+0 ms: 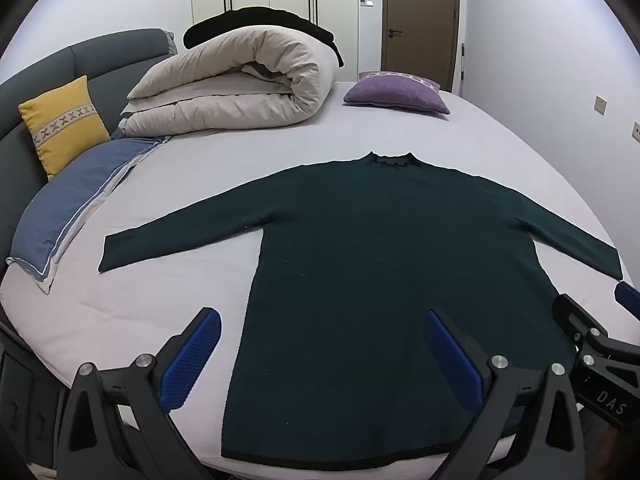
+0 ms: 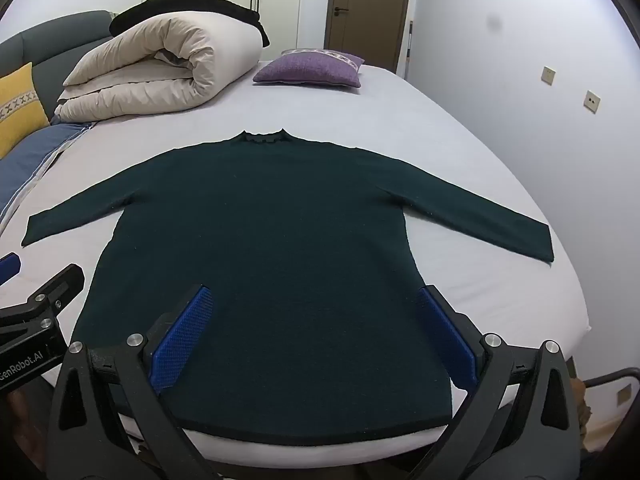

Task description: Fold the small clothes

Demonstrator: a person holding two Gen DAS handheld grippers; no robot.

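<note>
Dark green sweater (image 1: 384, 264) flat on bed (image 1: 168, 280), both sleeves out; left hand-held gripper (image 1: 320, 356) and right hand-held gripper (image 2: 316, 332) jaws apart, empty; pinch near hem corners evenly, fold straight.

"das" on right gripper (image 1: 618, 308); "genrobot.ai", left gripper (image 2: 8, 264)

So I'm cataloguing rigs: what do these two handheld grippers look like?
The left gripper and right gripper match: black angular linkage frames with silver round pivot bolts and blue dimpled fingers. White lettering marks the bodies, "DAS" on the right, "GenRobot.AI" on the left. No cables or sleeves show.
</note>
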